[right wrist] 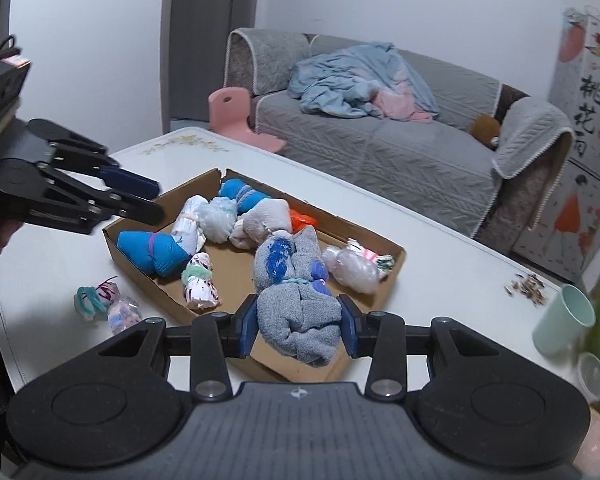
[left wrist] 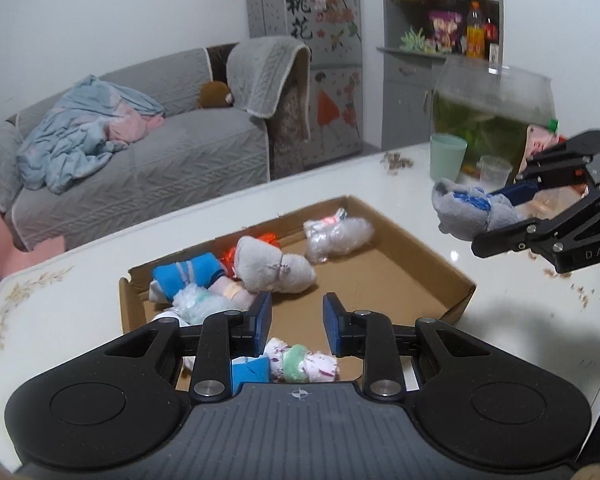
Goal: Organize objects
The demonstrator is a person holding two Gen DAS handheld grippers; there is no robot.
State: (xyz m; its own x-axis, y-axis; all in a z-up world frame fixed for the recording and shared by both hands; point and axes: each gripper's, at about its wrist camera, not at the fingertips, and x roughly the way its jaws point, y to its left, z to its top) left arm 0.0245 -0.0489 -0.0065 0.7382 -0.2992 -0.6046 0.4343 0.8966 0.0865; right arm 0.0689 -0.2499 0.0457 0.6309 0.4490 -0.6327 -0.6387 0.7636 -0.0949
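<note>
The left gripper (left wrist: 296, 312) is showing a black, winged frame with two round discs, a ribbed grey deck bearing a small white compass mark (left wrist: 299, 393), and silver screws (left wrist: 209, 388) at the linkage pivots. Blue pads (left wrist: 265, 312) are lining its black fingers. The right gripper (right wrist: 298, 320) is looking the same, carrying pale "DAS" lettering (left wrist: 598, 254) on its side.

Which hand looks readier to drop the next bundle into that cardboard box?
The right. Its claw already grips the grey sock bundle above the cardboard box, while the left claw holds nothing.
</note>
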